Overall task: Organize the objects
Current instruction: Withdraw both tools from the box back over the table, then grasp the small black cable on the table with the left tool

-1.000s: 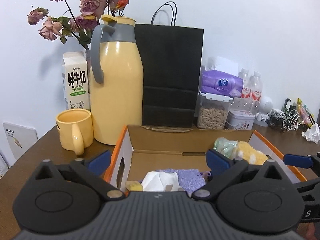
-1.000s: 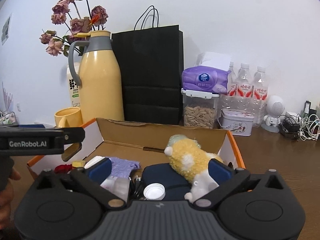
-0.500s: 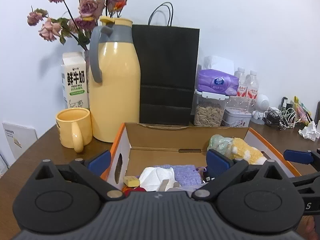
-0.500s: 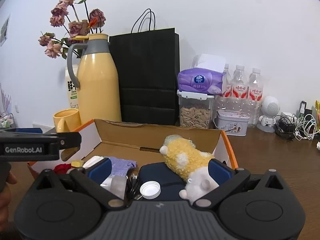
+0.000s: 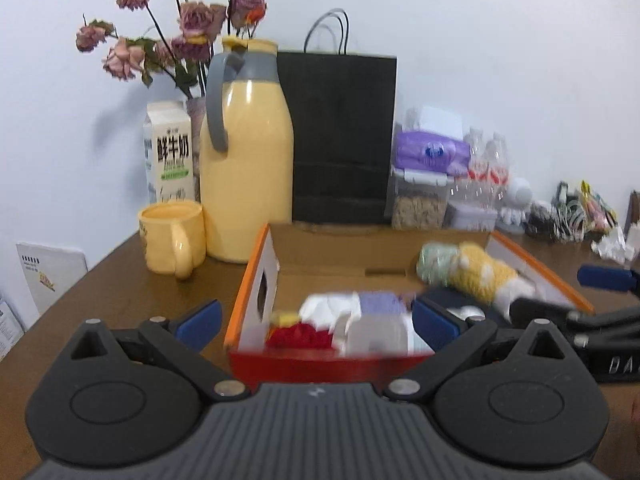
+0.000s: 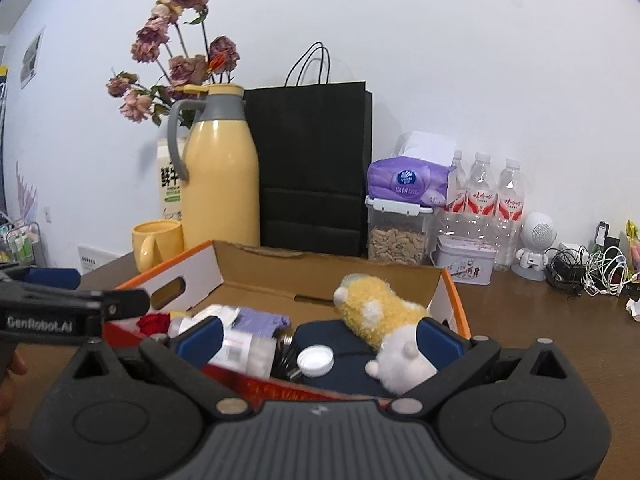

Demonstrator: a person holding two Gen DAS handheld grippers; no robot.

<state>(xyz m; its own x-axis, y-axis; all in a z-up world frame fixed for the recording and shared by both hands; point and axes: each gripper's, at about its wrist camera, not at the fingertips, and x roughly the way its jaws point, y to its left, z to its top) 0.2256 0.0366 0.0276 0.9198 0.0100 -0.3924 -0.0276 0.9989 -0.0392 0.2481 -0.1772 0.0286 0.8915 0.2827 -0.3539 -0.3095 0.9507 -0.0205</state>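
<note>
An open cardboard box (image 5: 256, 272) with orange edges and a red near wall sits on the brown table. In it lie a yellow-and-white plush toy (image 6: 380, 316), a purple cloth (image 6: 260, 318), white tissue (image 5: 328, 308), a red knitted flower (image 6: 154, 322), a clear bottle on its side (image 6: 244, 350), a white cap (image 6: 316, 360) and a dark blue item. My left gripper (image 5: 316, 320) hangs open just before the box's near wall, holding nothing. My right gripper (image 6: 320, 338) is open over the box's near right part, also holding nothing. Each gripper shows at the edge of the other's view.
Behind the box stand a yellow thermos jug (image 5: 244, 176), a yellow mug (image 5: 172, 236), a milk carton (image 5: 168, 156), dried roses, a black paper bag (image 6: 312, 168), a tissue pack on a seed container (image 6: 400, 232), water bottles, a tin and tangled cables (image 6: 588, 272) at the right.
Both grippers have drawn back toward me from the box, so its red near wall and more of its contents show. The left view is blurred by motion. Both jaws stayed open.
</note>
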